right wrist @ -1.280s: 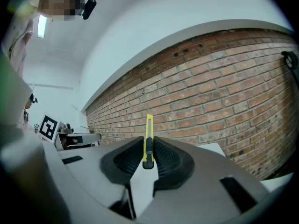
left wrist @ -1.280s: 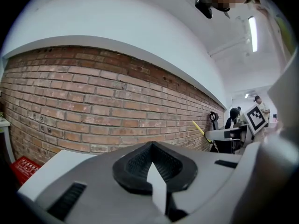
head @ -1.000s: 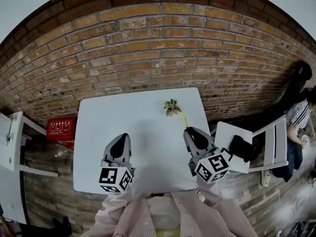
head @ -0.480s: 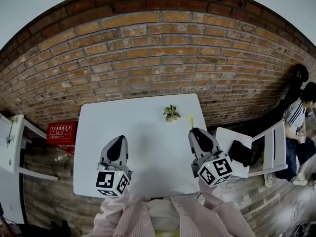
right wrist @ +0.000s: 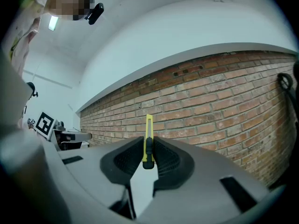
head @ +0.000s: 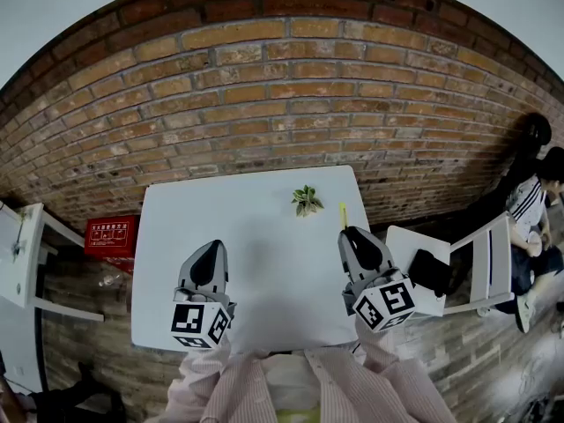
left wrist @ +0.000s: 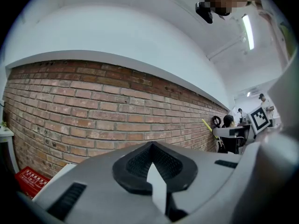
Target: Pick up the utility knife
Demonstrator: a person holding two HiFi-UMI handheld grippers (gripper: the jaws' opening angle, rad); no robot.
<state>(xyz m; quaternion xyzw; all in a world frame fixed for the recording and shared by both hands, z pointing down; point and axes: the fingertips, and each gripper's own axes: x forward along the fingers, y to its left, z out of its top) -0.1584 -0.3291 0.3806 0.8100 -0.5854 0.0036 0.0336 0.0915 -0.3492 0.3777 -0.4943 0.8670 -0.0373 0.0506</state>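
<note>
This looks like a shared office or studio. A long bare brick wall runs behind plain white tables and white chairs on a wood-plank floor. A person sits at the right (more people show further off in the left gripper view), under a strip light on a white ceiling.

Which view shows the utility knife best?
Right gripper view: the yellow utility knife sits clamped in the right hand-held gripper. Head view shows only its tip beyond that gripper; left gripper view, a distant yellow sliver.
</note>
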